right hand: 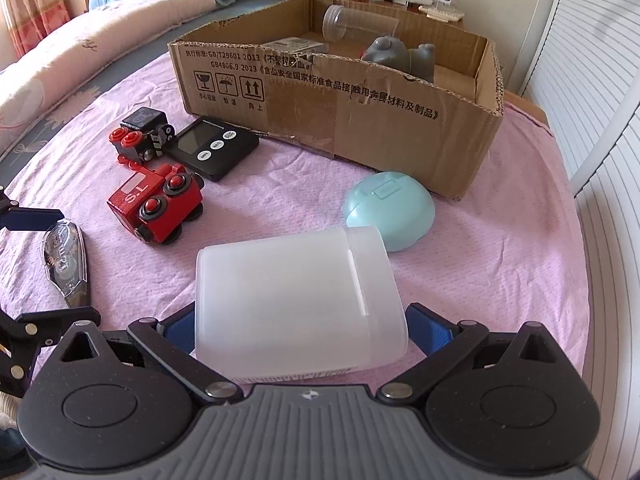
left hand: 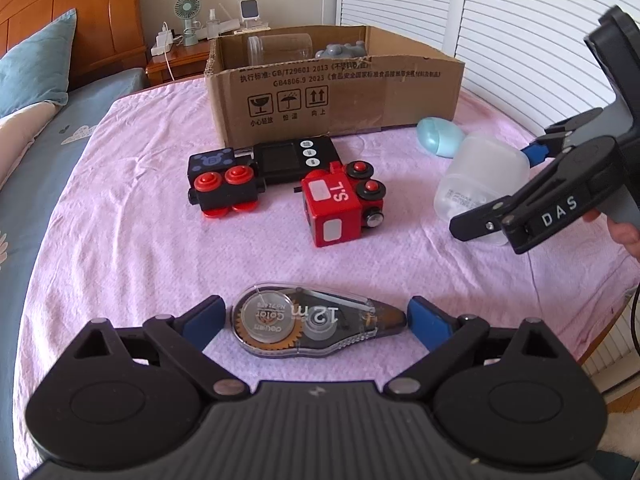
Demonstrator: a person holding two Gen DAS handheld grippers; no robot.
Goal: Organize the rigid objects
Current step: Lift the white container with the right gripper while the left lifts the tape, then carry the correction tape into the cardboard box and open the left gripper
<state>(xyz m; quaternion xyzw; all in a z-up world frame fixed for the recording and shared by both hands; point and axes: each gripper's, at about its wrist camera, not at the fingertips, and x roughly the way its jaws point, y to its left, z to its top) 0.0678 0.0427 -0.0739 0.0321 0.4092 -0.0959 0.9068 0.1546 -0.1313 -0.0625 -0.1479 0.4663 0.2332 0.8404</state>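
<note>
Left gripper point(left hand: 314, 320) fingers are spread wide around the correction tape point(left hand: 316, 320), not pinching yet; right gripper point(right hand: 300, 328) straddles the frosted jar point(right hand: 296, 296), can't tell if gripping, probably box-bound point(right hand: 400, 120).

Pink cloth point(left hand: 140, 240) — on it a red toy train point(left hand: 340, 204), a black train point(left hand: 224, 180) with red wheels, a frosted white jar point(right hand: 296, 300), a mint-green case point(right hand: 390, 210) — and a brown cardboard box point(left hand: 340, 100) with black print.
</note>
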